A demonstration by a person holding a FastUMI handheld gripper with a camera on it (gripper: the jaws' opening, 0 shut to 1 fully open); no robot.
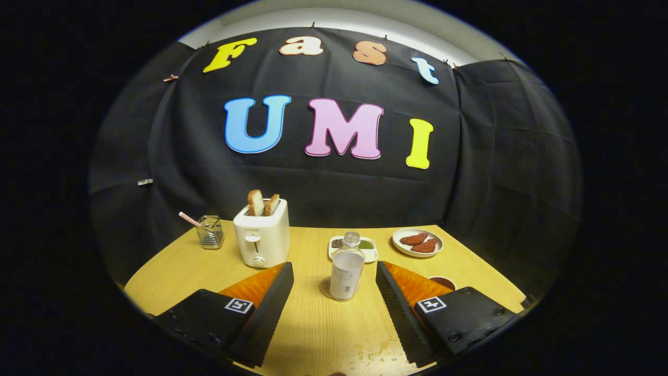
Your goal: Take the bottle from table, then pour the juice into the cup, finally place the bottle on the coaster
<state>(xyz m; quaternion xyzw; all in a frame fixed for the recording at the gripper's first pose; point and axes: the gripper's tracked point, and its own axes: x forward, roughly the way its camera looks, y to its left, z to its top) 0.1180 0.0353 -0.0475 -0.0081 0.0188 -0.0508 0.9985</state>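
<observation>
The bottle [347, 267] stands upright on the coaster [327, 289] near the middle of the table [313, 324], its cap off or clear, with little liquid to be made out inside. The tongs [334, 274] are spread wide and hold nothing; the bottle sits between the two fingertips, apart from both, with a gap on each side. Just right of the bottle, partly hidden behind the right finger, the rim of a cup [443, 282] with dark contents shows. Behind the bottle lies a small dish [354, 248], right of that a plate [417, 243] with reddish pieces, and to the bottle's left a toaster [262, 232] and a glass holder [210, 232].

Judging by the bottle resting on the coaster with the tongs wide, the task looks to be at its close, the step in hand being the release and pull-back. To do it well, the tongs should draw straight back along their own line, keeping both fingers clear of the bottle's sides so it is not tipped. A few wet drops [381, 351] on the table near the tongs suggest a slight spill; a sideways sweep near the bottle is best avoided.
</observation>
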